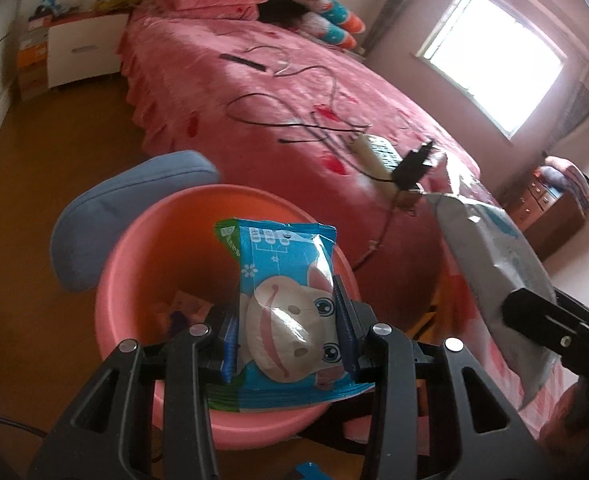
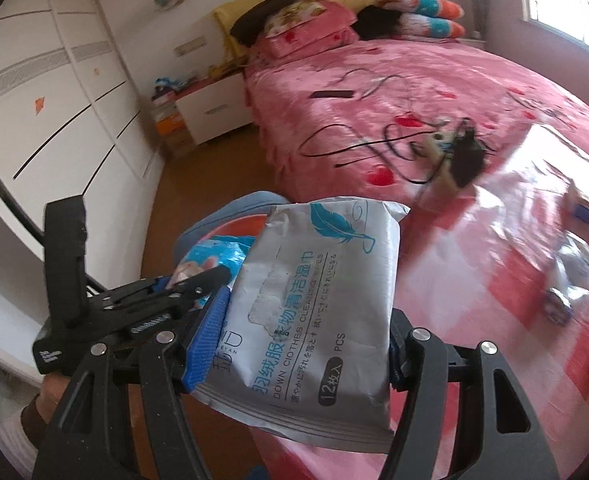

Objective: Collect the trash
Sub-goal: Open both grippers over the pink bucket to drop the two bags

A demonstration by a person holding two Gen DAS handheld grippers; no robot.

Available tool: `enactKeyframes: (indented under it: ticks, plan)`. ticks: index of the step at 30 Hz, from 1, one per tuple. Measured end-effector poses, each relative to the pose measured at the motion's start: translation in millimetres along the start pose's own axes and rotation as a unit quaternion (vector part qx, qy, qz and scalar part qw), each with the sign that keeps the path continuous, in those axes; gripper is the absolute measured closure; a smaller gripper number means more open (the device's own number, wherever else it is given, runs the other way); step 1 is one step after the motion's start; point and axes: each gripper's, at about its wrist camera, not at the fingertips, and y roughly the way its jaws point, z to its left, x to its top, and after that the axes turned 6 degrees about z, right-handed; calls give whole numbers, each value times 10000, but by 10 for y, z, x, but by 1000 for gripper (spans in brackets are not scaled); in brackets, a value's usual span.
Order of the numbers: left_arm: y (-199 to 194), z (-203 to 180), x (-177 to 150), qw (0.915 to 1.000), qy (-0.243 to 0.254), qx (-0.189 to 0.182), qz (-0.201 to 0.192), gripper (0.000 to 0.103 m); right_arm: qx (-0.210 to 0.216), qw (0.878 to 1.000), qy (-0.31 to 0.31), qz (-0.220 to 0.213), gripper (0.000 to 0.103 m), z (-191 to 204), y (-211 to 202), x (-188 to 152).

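Observation:
My left gripper (image 1: 288,328) is shut on a blue snack wrapper (image 1: 286,304) printed with a cartoon sheep, held over a pink plastic basin (image 1: 134,264) on the floor beside the bed. A few scraps lie in the basin's bottom. My right gripper (image 2: 298,340) is shut on a grey wet-wipes packet (image 2: 318,300) with a teal feather print, just to the right of the left gripper (image 2: 182,284) and over the bed's edge. That packet (image 1: 494,256) and the right gripper (image 1: 550,320) show at the right of the left wrist view. The basin (image 2: 238,226) peeks out behind the packet.
A pink bed (image 1: 294,92) carries black cables (image 1: 294,128), a remote-like device (image 1: 378,152) and small wrappers (image 2: 570,280). A blue cushion (image 1: 106,208) lies by the basin. White wardrobe (image 2: 54,92) and nightstand (image 2: 214,108) stand beyond the brown floor.

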Motion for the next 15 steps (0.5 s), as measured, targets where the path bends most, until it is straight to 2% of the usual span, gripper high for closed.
enactKeyframes:
  ticks: [6,9,10,11,12,15]
  plan:
    - [86,180,32,9998,-188,83,32,62,82,9995,-278,114,36,229,241,138]
    - [163,286,52,9993,-325,157,91,60,130,9990,-383,175,31,259,416,170]
    - [182,315,54,9991,-380,169,114,58,99,9993,-330,157,23,234,444,169]
    - [191,344,55,9988,-432,168,126,54,97,9995,-242,149,21,197,455,162]
    - [186,371,50,9986,-476,187,103,47,155,9997,-102,136,21,145,458,157]
    - [151,384,30,9987,-428,271,-11,40,169,9997,180,24,19,-5,390,130]
